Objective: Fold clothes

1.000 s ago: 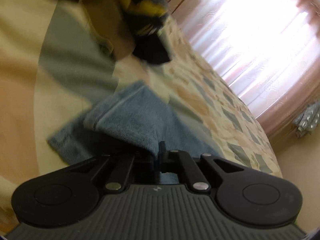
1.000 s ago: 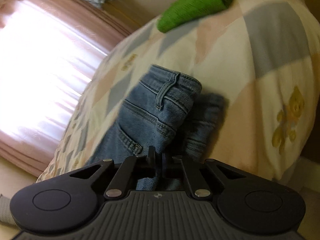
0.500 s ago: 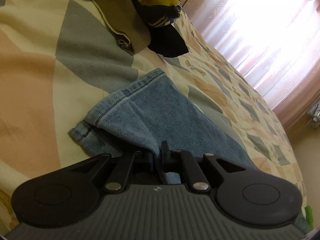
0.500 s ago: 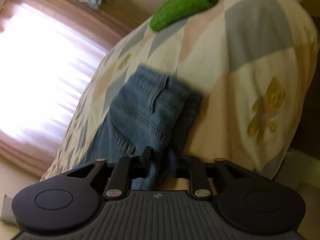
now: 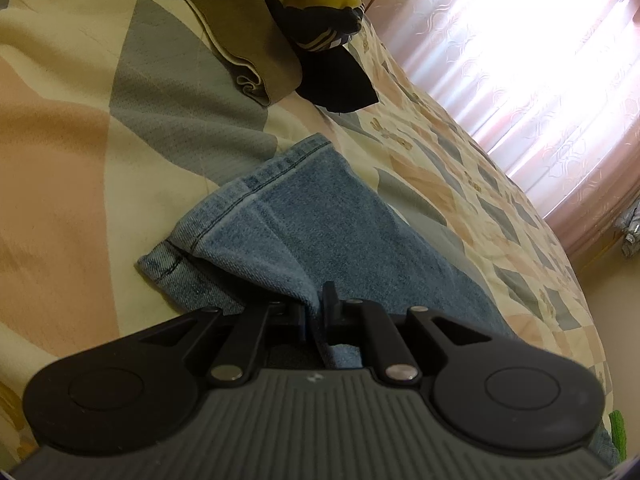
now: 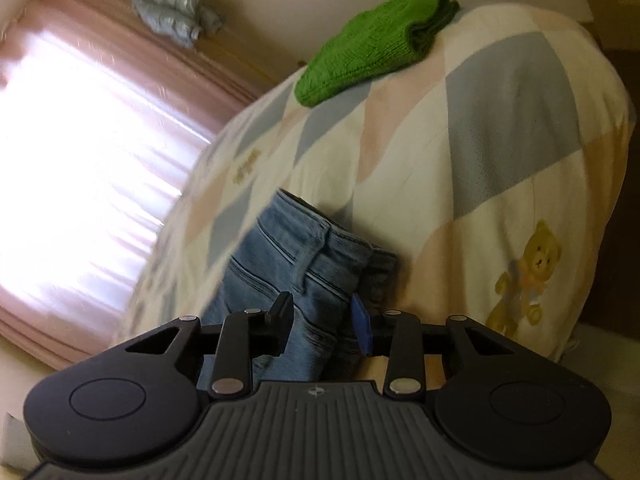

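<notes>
Jeans (image 5: pixel 320 236) laid on the quilt (image 5: pixel 72 168), one end released.
Your left gripper (image 5: pixel 316 316) pinches the hem; your right gripper (image 6: pixel 322 320) is opening, waistband loose between the pads. Pull toward six o'clock and the fold slides.

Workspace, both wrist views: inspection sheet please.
Surface: bed with patchwork quilt, teddy-bear print near its edge.
Job's things: jeans lie on the quilt, hem end in the left view, waistband end in the right view.
Clutter: folded green knit at the far end; olive garment and black-and-yellow garment heaped beyond the hem.
Grippers: left gripper shut on the jeans' leg; right gripper jaws opening, denim between them, pads not pressing.
Cables: nothing seen.
Surroundings: pink curtain over a bright window; grey bundle by the wall.
</notes>
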Motion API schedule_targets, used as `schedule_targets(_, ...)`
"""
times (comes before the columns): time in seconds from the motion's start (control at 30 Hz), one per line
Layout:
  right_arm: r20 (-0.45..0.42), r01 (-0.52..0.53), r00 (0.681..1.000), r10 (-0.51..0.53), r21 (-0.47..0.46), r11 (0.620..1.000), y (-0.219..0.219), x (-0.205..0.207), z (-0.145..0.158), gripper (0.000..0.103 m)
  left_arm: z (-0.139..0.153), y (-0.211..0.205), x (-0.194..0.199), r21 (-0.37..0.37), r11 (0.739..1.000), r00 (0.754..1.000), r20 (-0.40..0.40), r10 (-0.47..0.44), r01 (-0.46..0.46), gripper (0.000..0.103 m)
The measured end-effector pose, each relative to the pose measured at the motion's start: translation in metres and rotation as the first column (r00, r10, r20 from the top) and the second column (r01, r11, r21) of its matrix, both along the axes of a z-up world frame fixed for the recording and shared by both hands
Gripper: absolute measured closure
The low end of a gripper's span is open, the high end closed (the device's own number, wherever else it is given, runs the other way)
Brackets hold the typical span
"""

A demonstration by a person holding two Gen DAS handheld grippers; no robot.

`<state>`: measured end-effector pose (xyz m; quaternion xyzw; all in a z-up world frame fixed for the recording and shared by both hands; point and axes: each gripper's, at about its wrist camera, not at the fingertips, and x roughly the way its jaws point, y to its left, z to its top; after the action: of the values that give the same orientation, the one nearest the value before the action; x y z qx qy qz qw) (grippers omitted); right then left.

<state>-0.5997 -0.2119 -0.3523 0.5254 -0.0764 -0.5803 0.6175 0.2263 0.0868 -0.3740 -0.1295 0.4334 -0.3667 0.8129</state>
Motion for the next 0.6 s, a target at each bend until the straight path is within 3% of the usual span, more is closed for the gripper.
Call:
schedule_targets(0.13,0.038,-0.023,0.999,0.022,0.024,0.999,-0.011,0.000,-0.012,0.066,-0.001,0.002,0.001,-0.022,1.000,1.000,-0.011,0.001,-0.001,0.097)
schedule_targets(0.2,0.030,-0.008,1.000,0.007,0.031,0.999,-0.013,0.000,-0.016,0.085,-0.002,0.005,0.003,-0.041,0.999,1.000,-0.024,0.004,-0.005,0.096)
schedule_targets(0.27,-0.021,-0.014,1.000,0.013,-0.035,0.999,-0.007,0.005,-0.005,0.092,-0.004,0.008,0.004,-0.061,0.998,0.999,-0.039,0.011,-0.013,0.096)
schedule_targets(0.37,-0.134,-0.031,0.991,0.014,-0.128,0.991,0.010,0.020,0.018,0.093,-0.007,0.010,0.004,-0.083,0.996,0.998,-0.051,0.021,-0.025,0.097)
schedule_targets(0.47,-0.232,-0.018,0.973,0.009,-0.038,0.999,-0.003,0.027,0.007,0.093,-0.010,0.010,0.004,-0.102,0.994,0.997,-0.063,0.035,-0.041,0.097)
schedule_targets(0.53,-0.180,0.001,0.984,0.004,0.029,1.000,-0.013,0.020,-0.014,0.093,-0.009,0.013,0.003,-0.107,0.993,0.998,-0.053,0.042,-0.048,0.096)
schedule_targets(0.6,-0.133,0.026,0.991,-0.022,0.027,0.999,-0.013,0.017,-0.020,0.093,-0.001,0.015,-0.003,-0.101,0.994,0.999,-0.001,0.044,-0.044,0.097)
